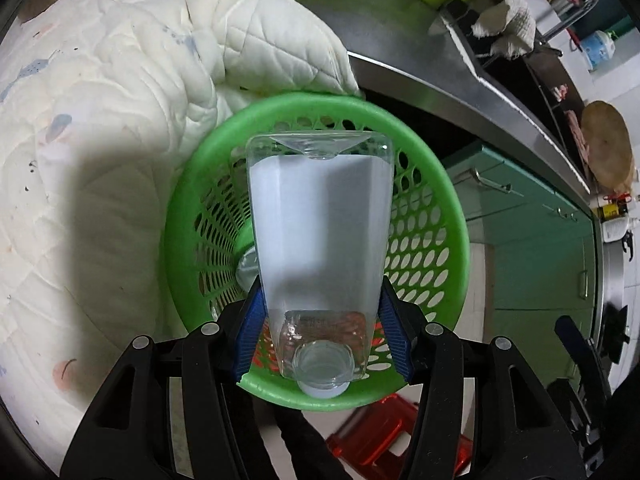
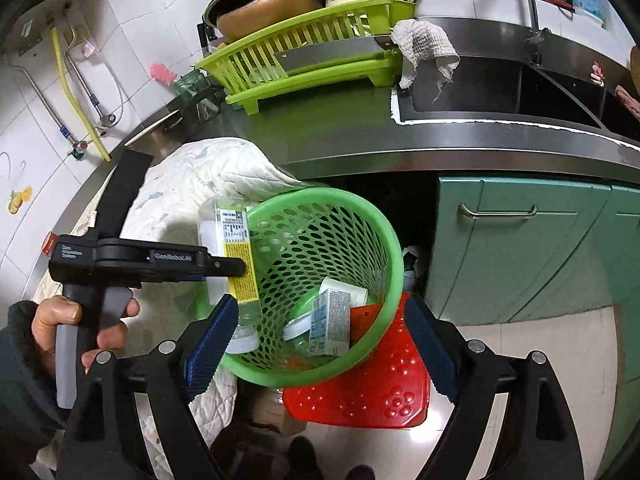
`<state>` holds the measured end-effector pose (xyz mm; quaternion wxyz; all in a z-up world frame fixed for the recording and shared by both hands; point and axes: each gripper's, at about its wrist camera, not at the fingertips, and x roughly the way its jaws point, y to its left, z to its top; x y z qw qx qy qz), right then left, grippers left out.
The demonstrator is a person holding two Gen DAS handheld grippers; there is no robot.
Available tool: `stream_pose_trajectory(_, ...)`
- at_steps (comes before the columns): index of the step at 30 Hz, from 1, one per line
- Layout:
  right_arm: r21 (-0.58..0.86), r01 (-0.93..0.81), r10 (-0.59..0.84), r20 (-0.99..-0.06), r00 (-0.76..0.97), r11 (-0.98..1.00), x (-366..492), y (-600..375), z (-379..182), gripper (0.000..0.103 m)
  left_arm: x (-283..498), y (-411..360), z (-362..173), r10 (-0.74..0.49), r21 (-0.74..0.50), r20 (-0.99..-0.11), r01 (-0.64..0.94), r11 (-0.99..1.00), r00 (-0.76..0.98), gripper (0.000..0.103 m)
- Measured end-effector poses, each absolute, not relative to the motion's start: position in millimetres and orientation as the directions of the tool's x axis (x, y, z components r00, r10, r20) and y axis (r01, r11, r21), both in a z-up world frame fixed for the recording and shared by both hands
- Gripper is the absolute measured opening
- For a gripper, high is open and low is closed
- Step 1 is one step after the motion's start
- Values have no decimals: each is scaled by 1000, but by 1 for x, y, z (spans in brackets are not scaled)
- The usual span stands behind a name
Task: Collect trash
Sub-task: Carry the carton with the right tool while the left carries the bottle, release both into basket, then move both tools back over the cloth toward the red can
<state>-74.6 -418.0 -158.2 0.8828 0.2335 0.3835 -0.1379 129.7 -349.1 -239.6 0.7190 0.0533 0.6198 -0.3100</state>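
My left gripper (image 1: 322, 324) is shut on a clear plastic bottle (image 1: 320, 240) with a white label, held cap-end toward the camera over the mouth of a green perforated basket (image 1: 436, 184). In the right wrist view the left gripper (image 2: 224, 268) holds the bottle (image 2: 232, 248) at the left rim of the basket (image 2: 384, 232). Inside the basket lie a small carton (image 2: 334, 320), a white lid and an orange packet (image 2: 364, 320). My right gripper (image 2: 320, 344) is open and empty, in front of the basket.
A white quilted cloth (image 1: 100, 160) covers the steel counter (image 2: 360, 136) to the left. A red plastic stool (image 2: 360, 392) stands under the basket. Green cabinet doors (image 2: 520, 248), a sink (image 2: 500, 88) and a green dish rack (image 2: 304, 60) lie beyond.
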Motion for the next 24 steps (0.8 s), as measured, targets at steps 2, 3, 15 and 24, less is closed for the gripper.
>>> stream_pose_trajectory(2,303,421,-68,-739,670,855,-74,-418,-156,82,128,-349,-238,-379,-305,-925,517,800,41,55)
stream_pose_trajectory(3,305,420,-67,-738,672,855,-74,-417,-155,82,127,-349,-237,-384,-309,-923,520,796,39,55)
stream_pose_trajectory(15,302,366,-63,-691,720,880,-71,-401,-122,82,124,-313,-177,-449,-310,-882,539,783,144,65)
stream_pose_trajectory(24,311,242,25,-658,753,919,-46,-366,-101,82,113,-231,-115,-472,-268,-829,526,807,301,65)
